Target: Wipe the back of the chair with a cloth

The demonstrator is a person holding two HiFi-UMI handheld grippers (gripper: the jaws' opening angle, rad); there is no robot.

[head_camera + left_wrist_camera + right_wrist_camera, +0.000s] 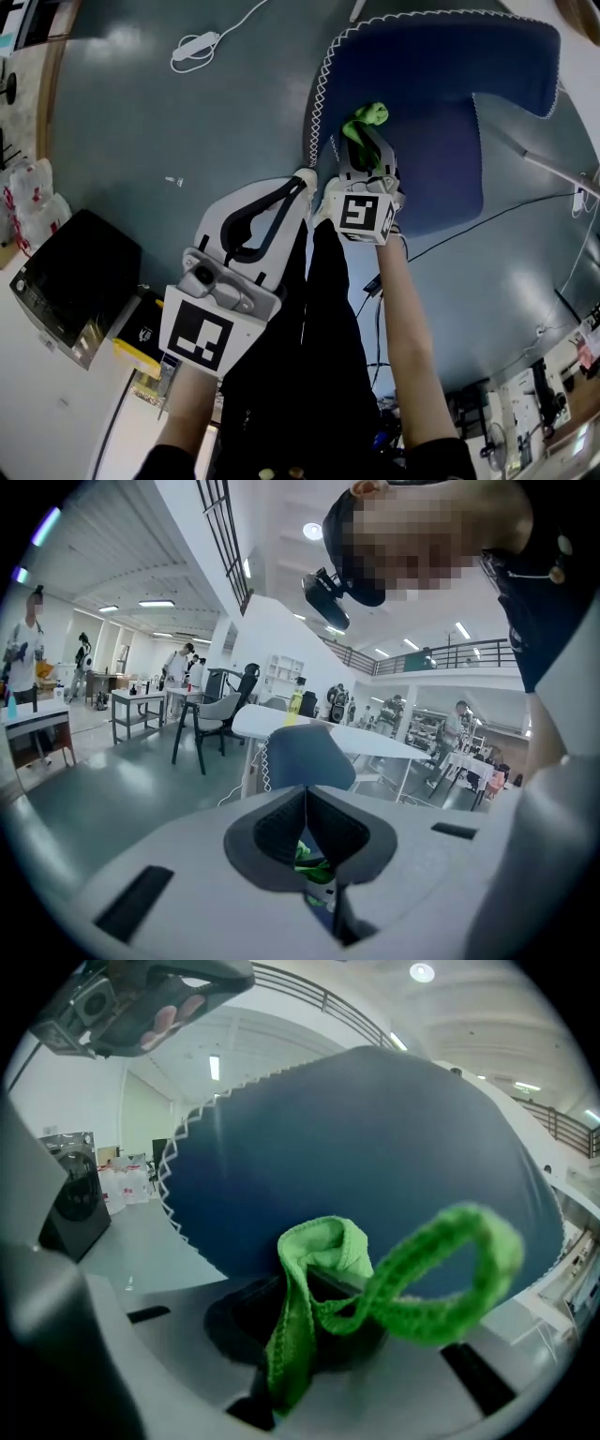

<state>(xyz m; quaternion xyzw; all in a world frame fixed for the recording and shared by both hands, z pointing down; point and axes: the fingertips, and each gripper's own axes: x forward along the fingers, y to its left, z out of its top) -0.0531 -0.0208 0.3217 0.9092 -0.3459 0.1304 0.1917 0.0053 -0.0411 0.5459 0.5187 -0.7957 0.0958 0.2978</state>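
Though small in head view, right gripper (367, 150): jaws clamp looped bright-green fabric cloth (375, 1279).
Dark-blue padded chair back (375, 1138): fills right gripper view.
Left gripper (307, 797): jaws together, empty.

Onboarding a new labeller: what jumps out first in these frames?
The bright green cloth, clamped in the right gripper, stands out against the blue chair at the head view's upper right. Next comes the left gripper, shut and empty, lower left above the grey floor.
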